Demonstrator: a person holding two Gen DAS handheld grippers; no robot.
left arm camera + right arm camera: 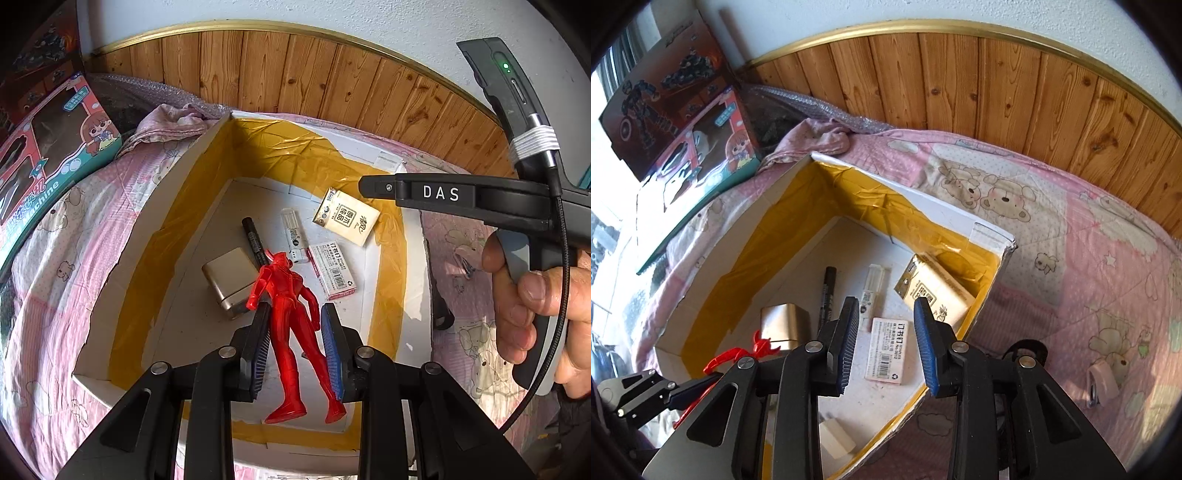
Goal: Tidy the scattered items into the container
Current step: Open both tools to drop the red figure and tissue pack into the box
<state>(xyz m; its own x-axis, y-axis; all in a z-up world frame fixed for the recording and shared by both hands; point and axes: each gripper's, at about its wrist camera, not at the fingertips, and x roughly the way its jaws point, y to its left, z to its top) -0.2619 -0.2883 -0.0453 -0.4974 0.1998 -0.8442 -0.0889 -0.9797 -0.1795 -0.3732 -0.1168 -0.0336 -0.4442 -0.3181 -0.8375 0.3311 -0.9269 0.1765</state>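
A red plastic figure (291, 314) hangs head-first over the white cardboard box (192, 173) lined with yellow tape. My left gripper (295, 310) is shut on its waist and arms. In the right wrist view only the figure's red horns and arm (738, 354) show, at the lower left. My right gripper (886, 302) hovers open and empty above the box's right half. On the box floor lie a black marker (255, 240), a white tube (293, 232), a staples box (886, 349), a tissue pack (347, 218) and a beige block (229, 280).
The box rests on a pink bear-print quilt (1052, 229). A pink clip (1102, 380) and a black object (441, 314) lie on the quilt right of the box. Toy boxes (676, 122) lean at the left. A wooden wall panel (979, 85) runs behind. A hand (535, 306) holds the right gripper's handle.
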